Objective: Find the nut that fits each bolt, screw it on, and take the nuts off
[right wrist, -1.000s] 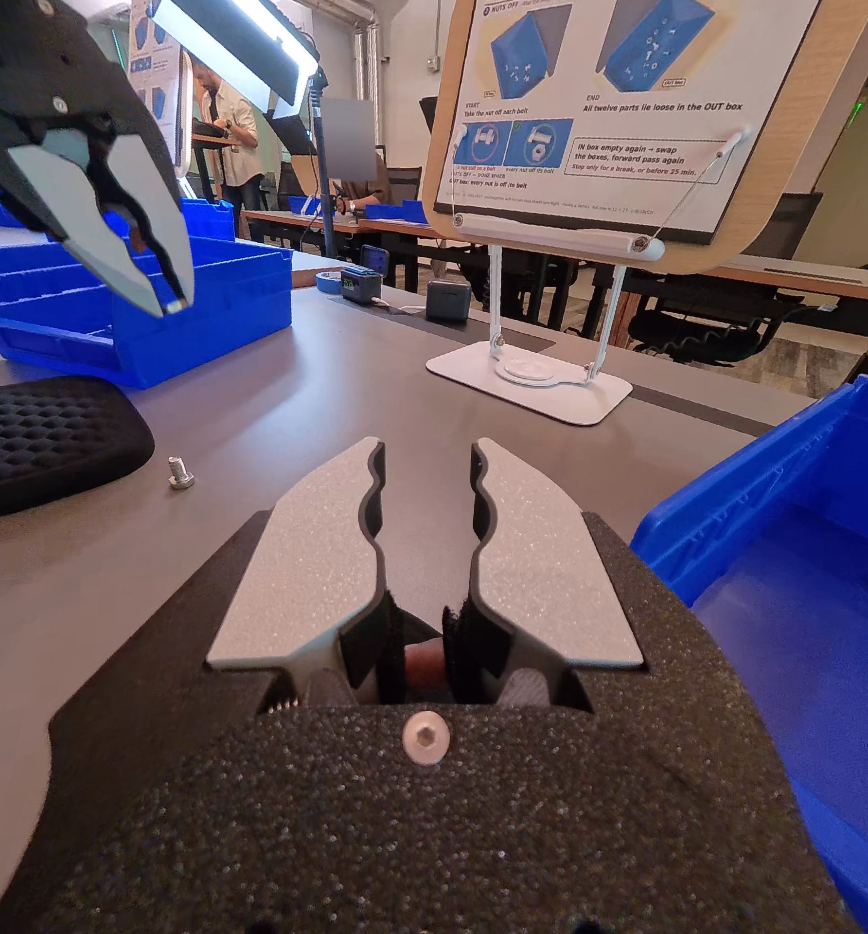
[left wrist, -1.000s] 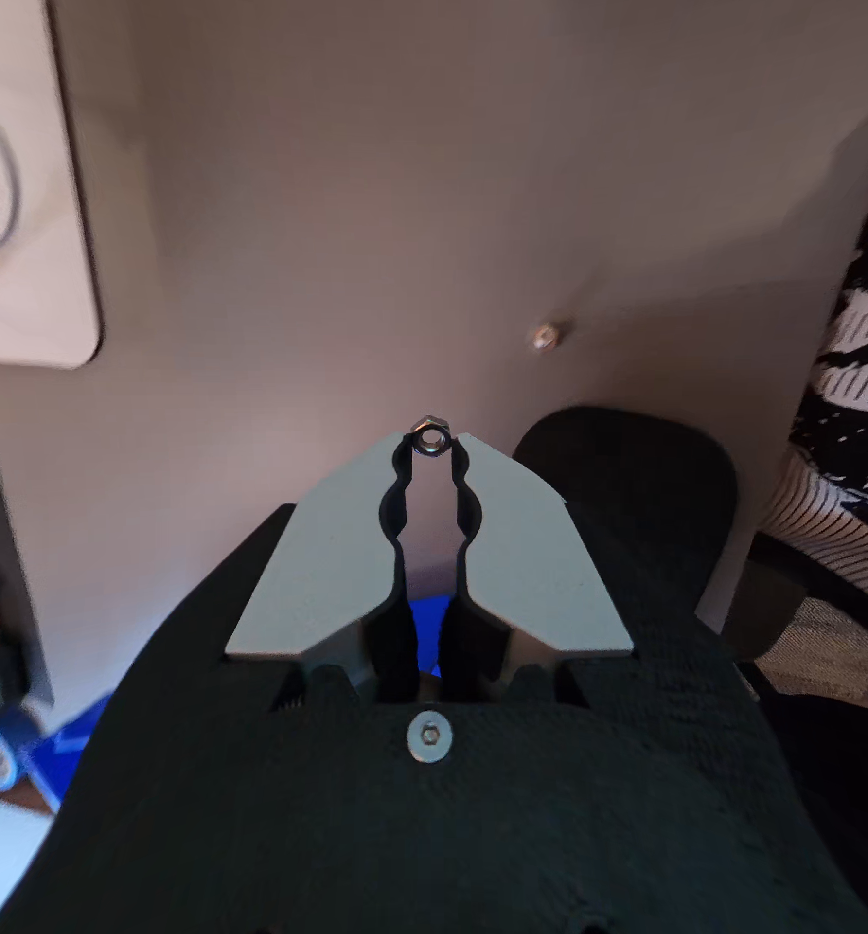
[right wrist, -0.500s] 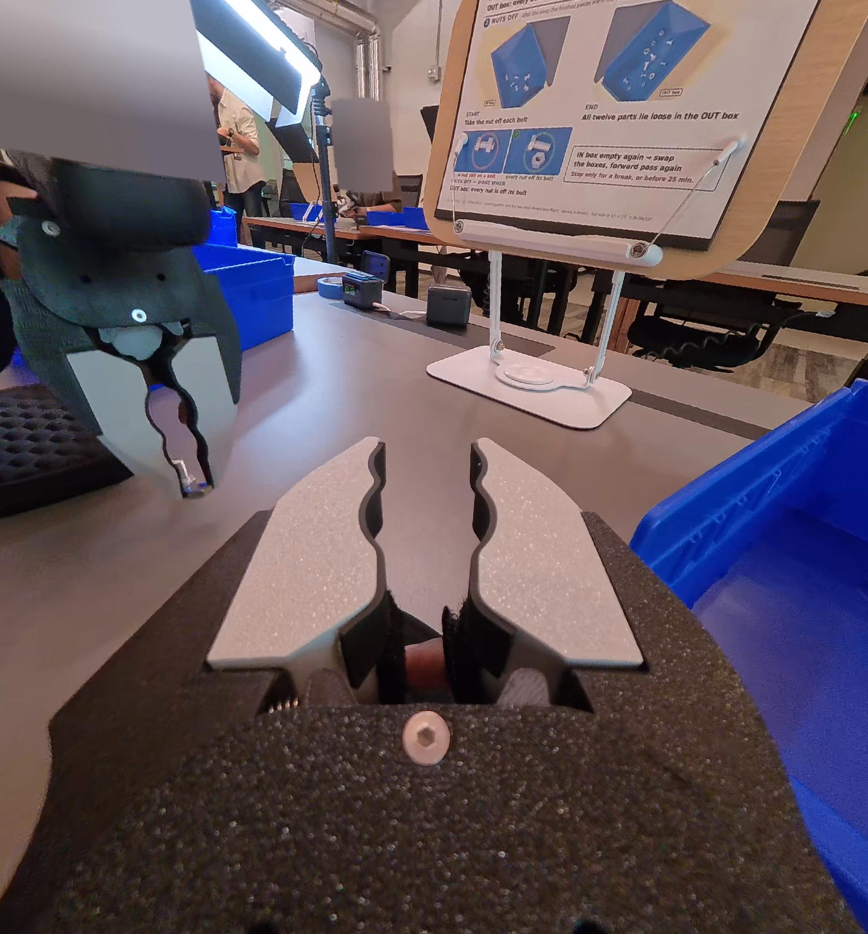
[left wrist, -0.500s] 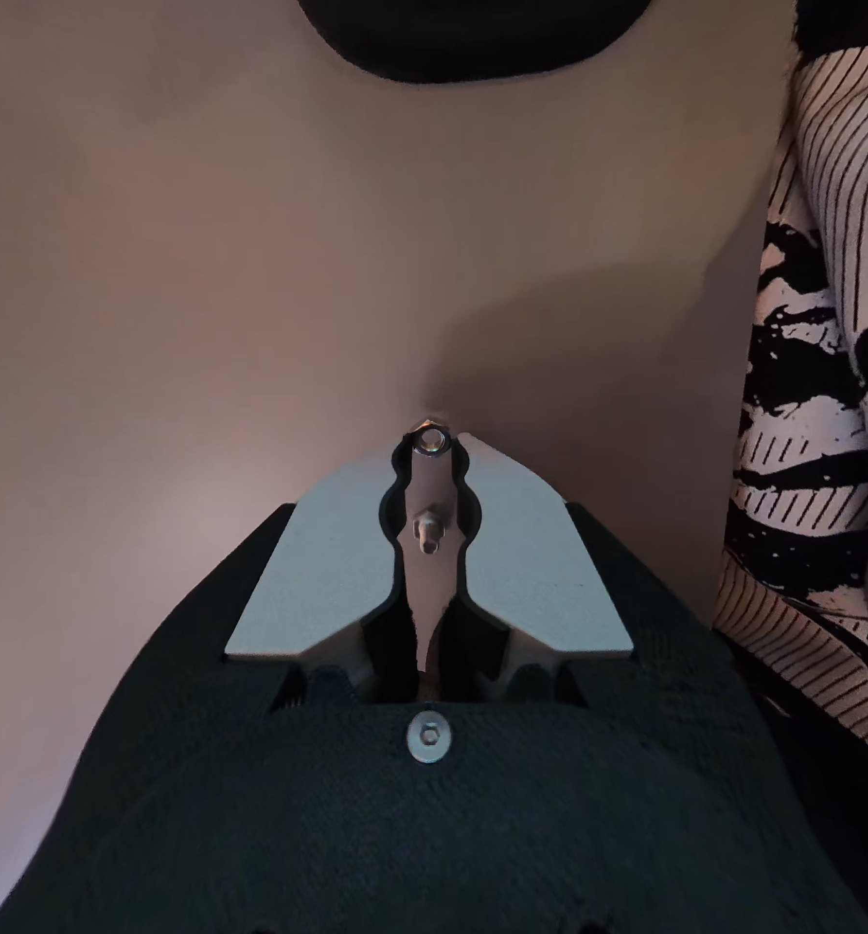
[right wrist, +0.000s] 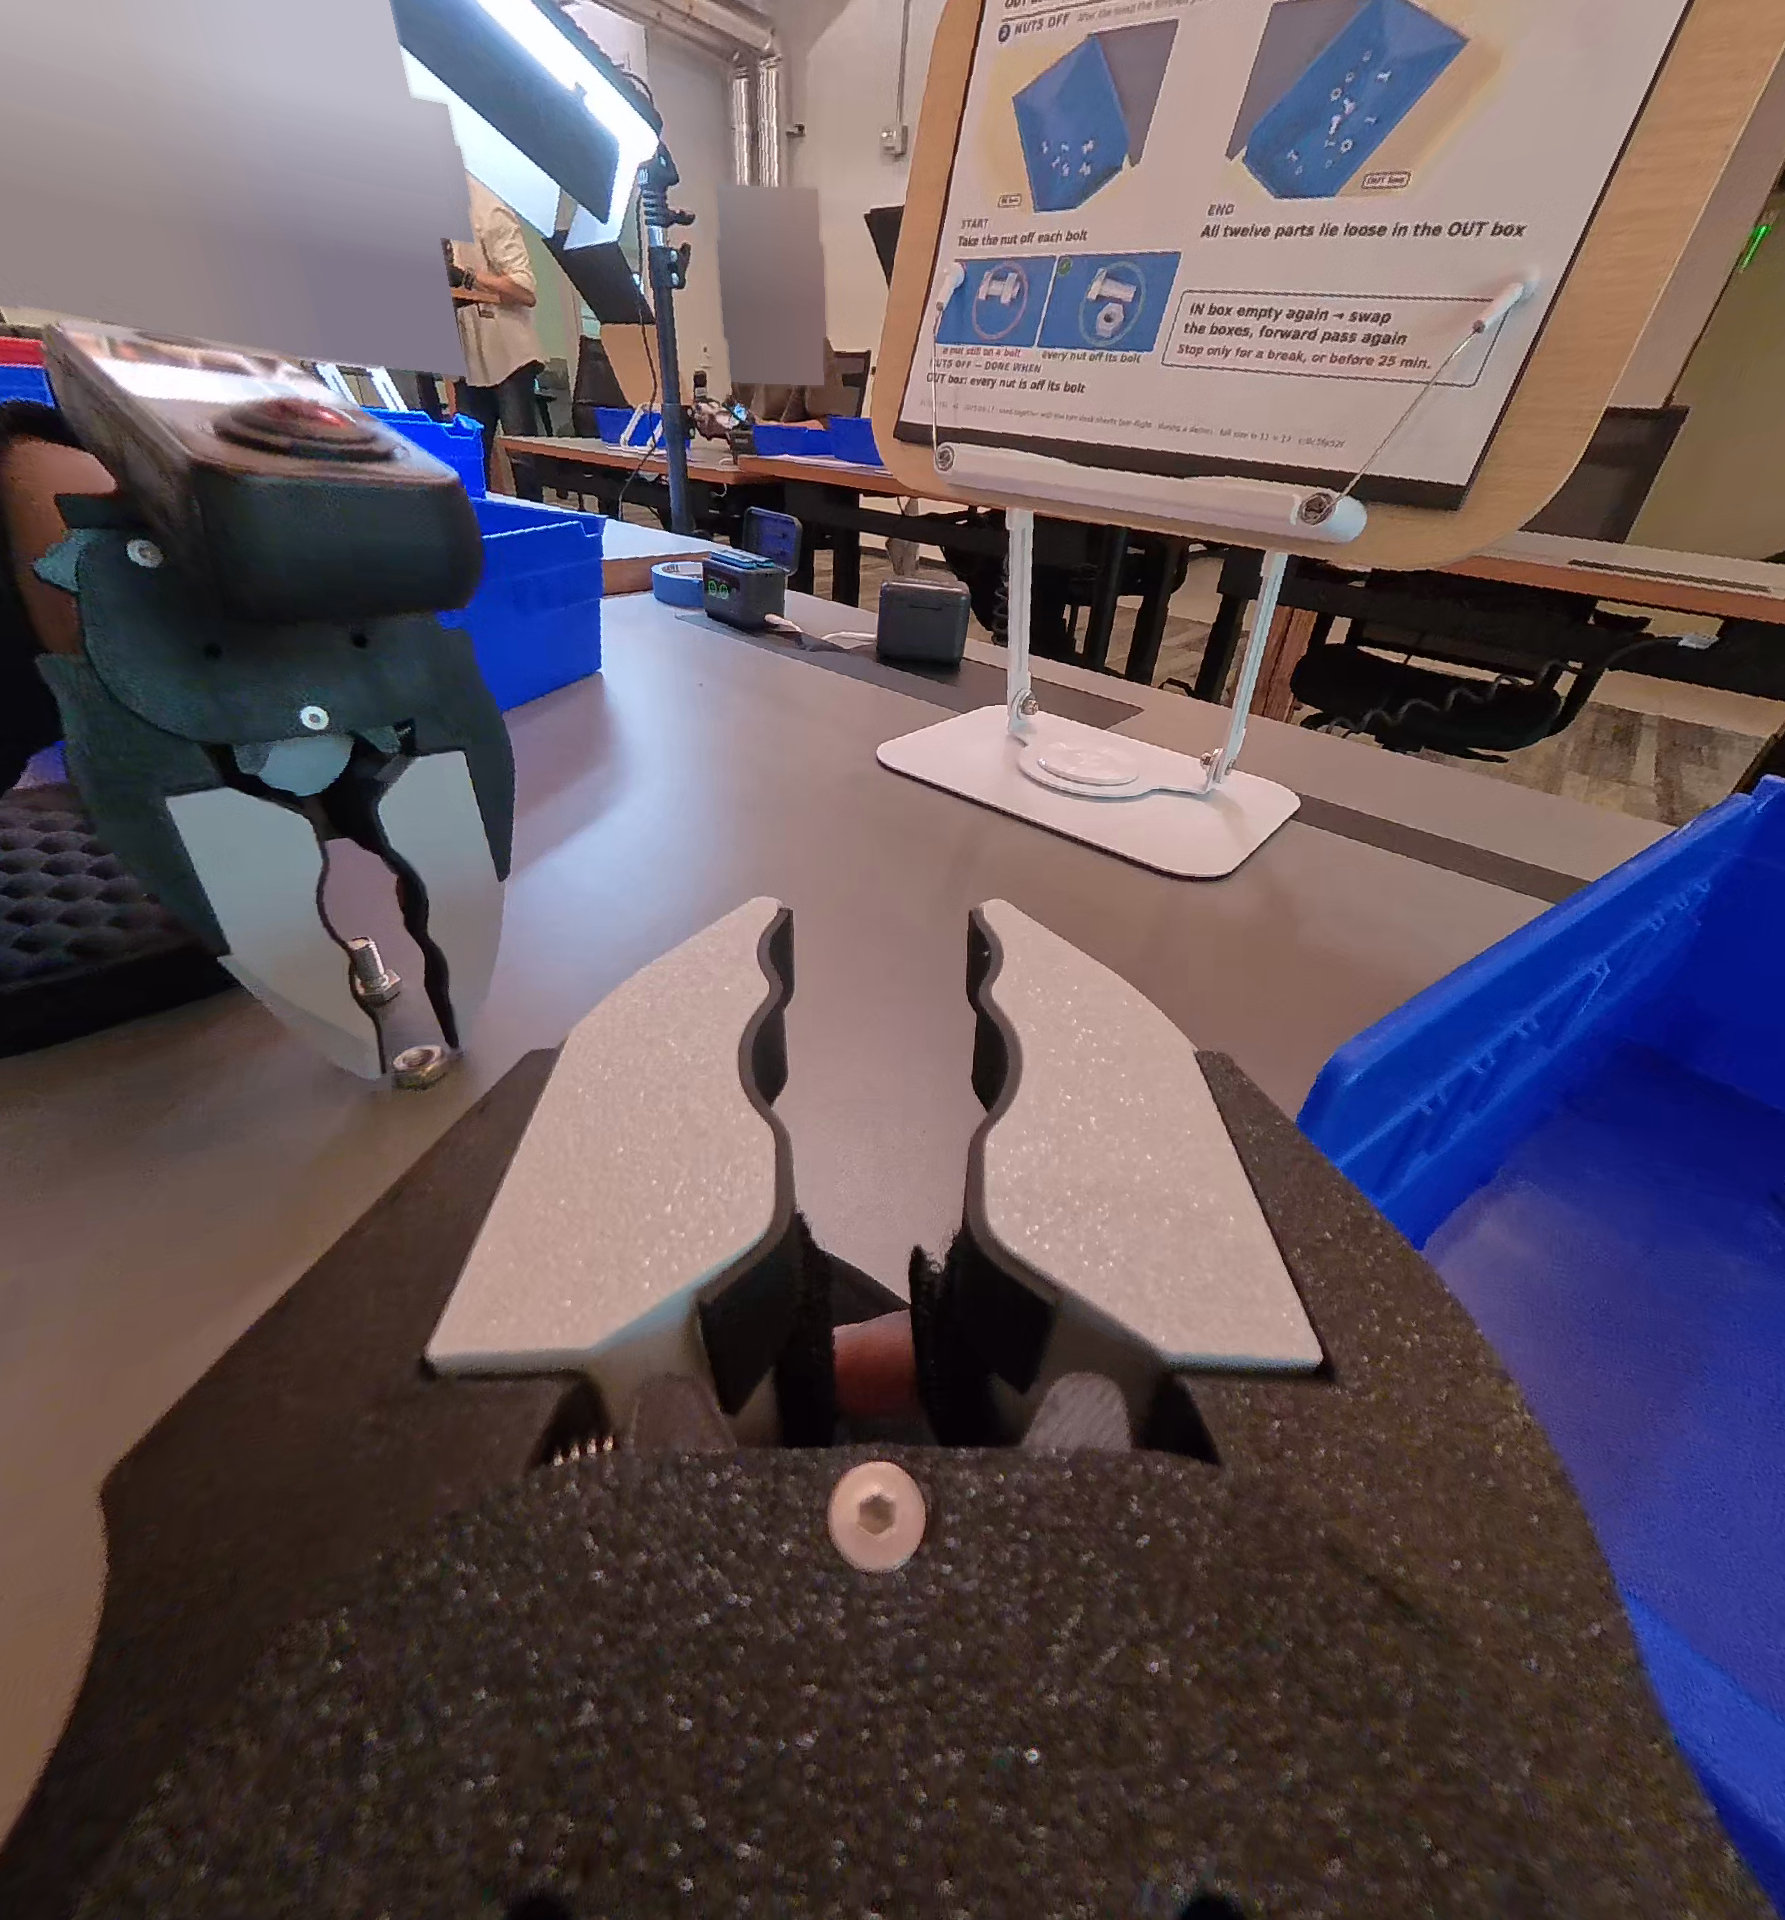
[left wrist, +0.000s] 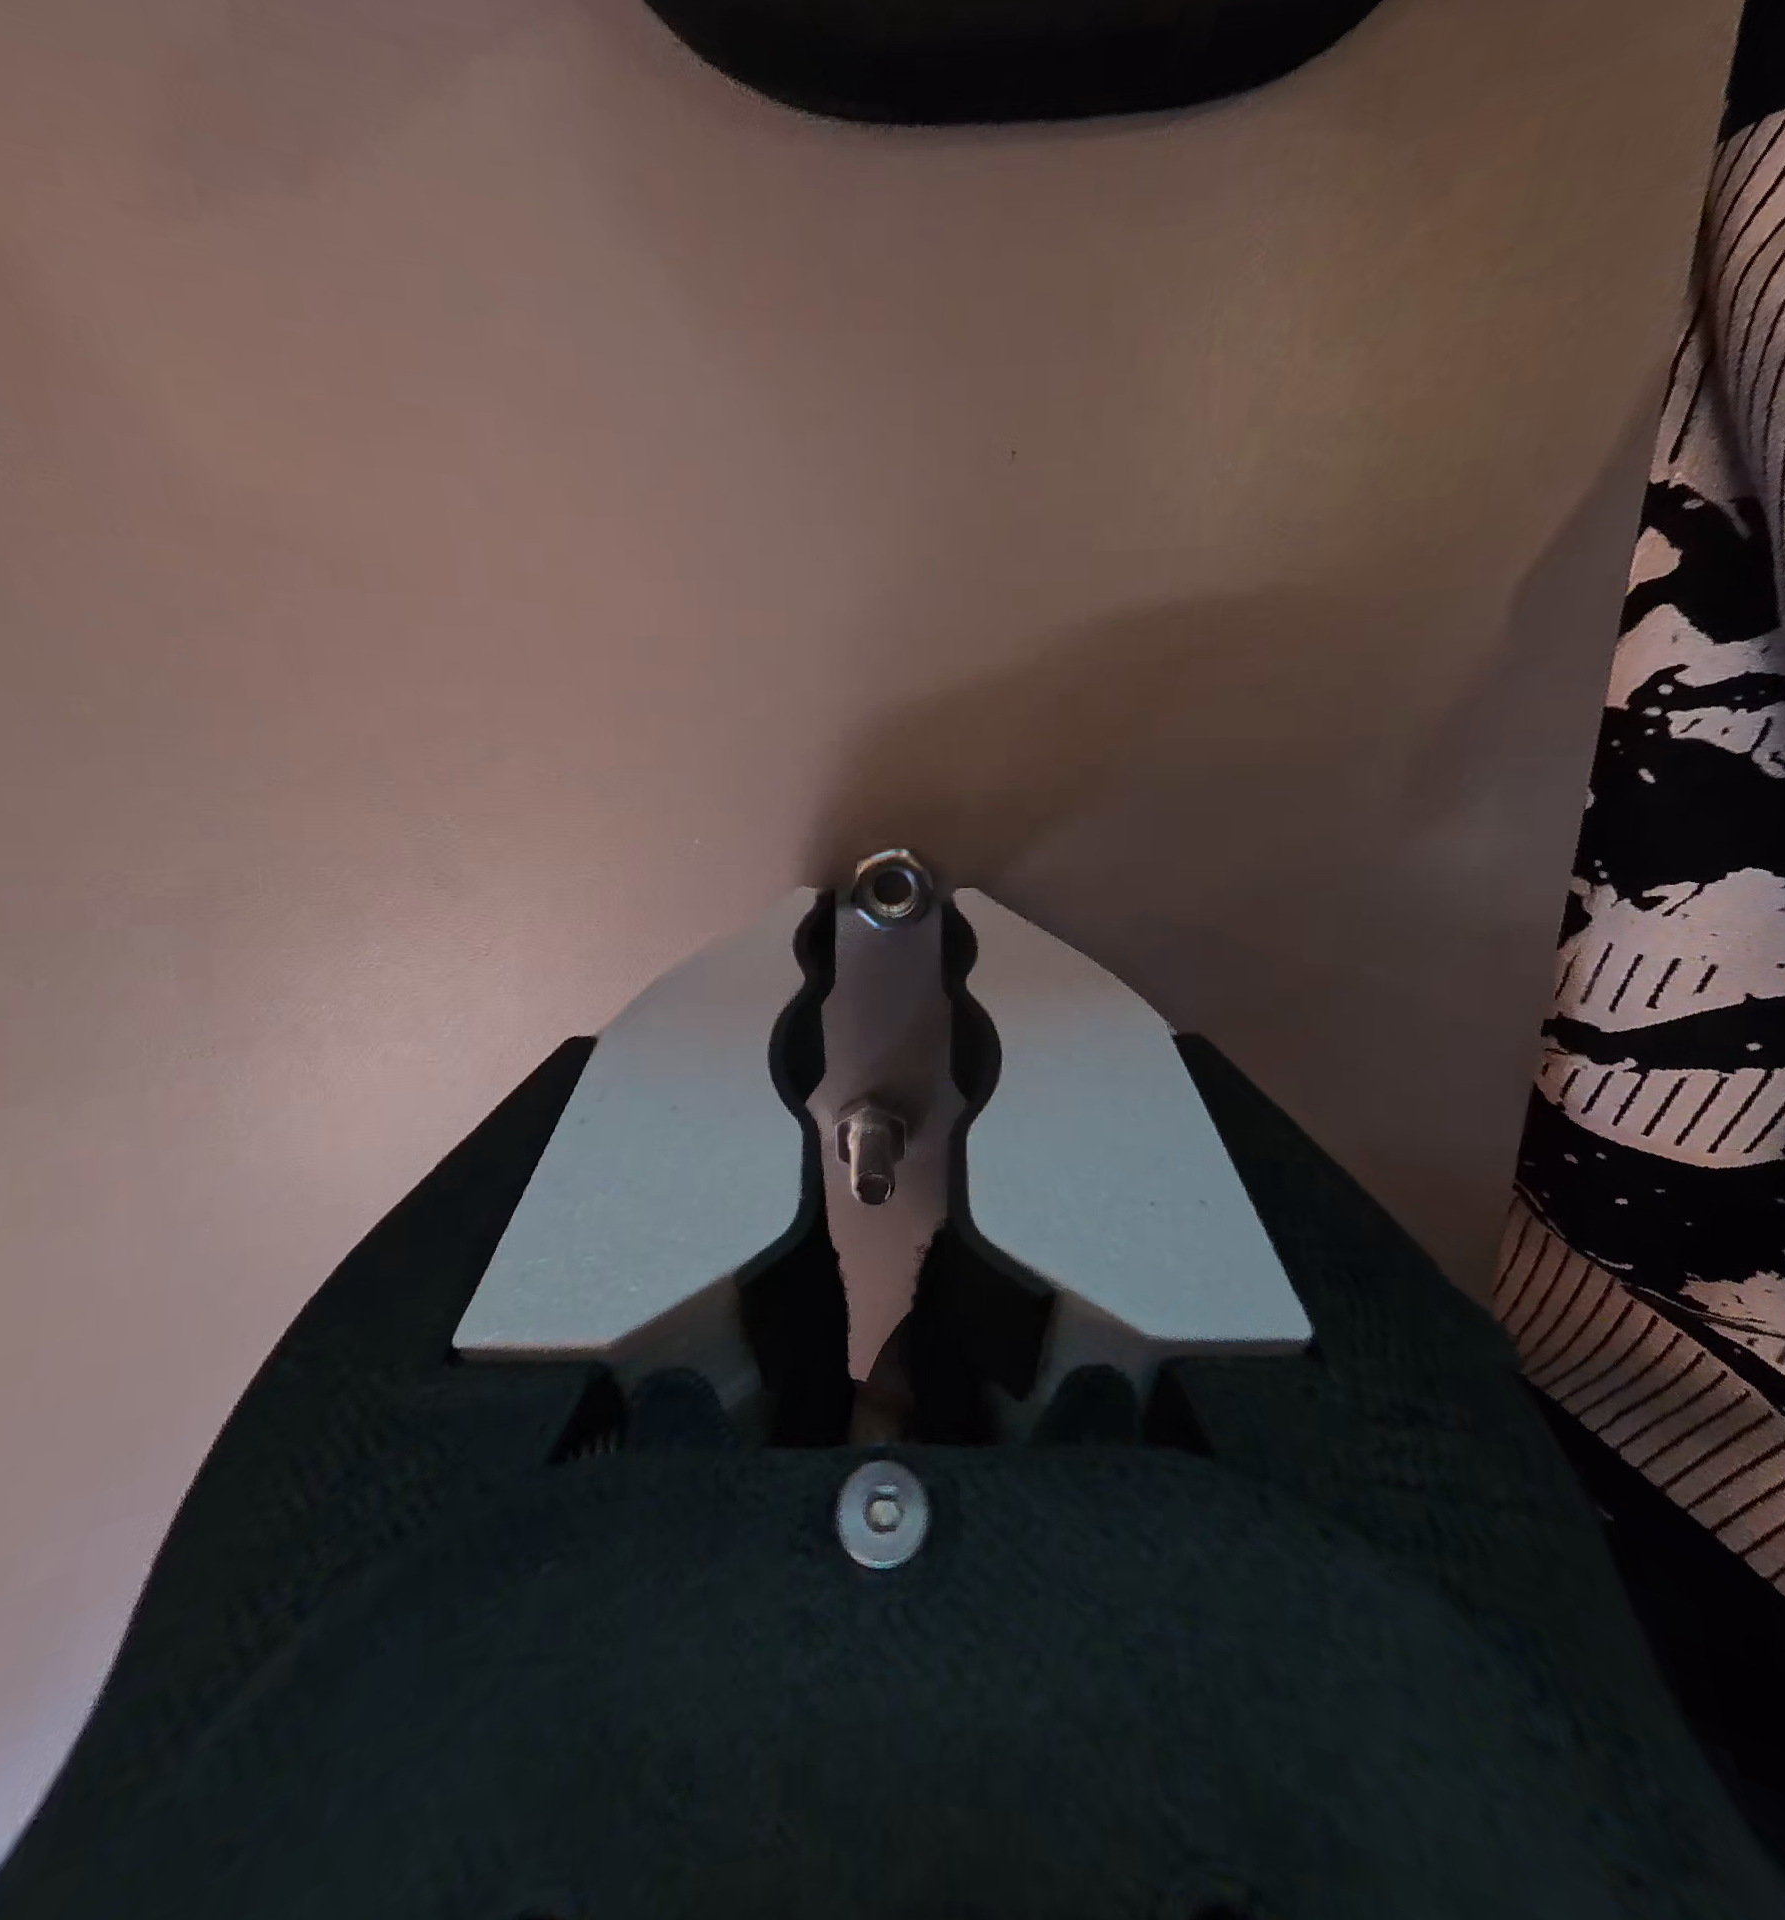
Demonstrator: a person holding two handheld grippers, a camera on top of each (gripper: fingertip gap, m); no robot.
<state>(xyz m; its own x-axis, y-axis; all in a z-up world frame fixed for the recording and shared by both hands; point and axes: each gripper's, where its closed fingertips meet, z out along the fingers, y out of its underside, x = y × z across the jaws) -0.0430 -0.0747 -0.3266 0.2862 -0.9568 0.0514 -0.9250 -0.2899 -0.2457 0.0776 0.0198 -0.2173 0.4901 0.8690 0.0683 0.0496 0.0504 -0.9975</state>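
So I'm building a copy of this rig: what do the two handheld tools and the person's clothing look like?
Both match: the right tool and left tool have pale grey, grainy fingers with wavy black-lined inner edges, on a textured black body with one silver hex screw. A black camera block sits atop the left one. The person wears a black-and-white patterned garment.

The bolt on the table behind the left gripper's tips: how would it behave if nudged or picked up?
The bolt looks like small bare metal, so probably rigid and light. It appears to stand on its head, shank up; a sideways nudge would likely tip it, then let it roll in an arc. Its short shank offers the open right gripper little to grip, so it may slip.
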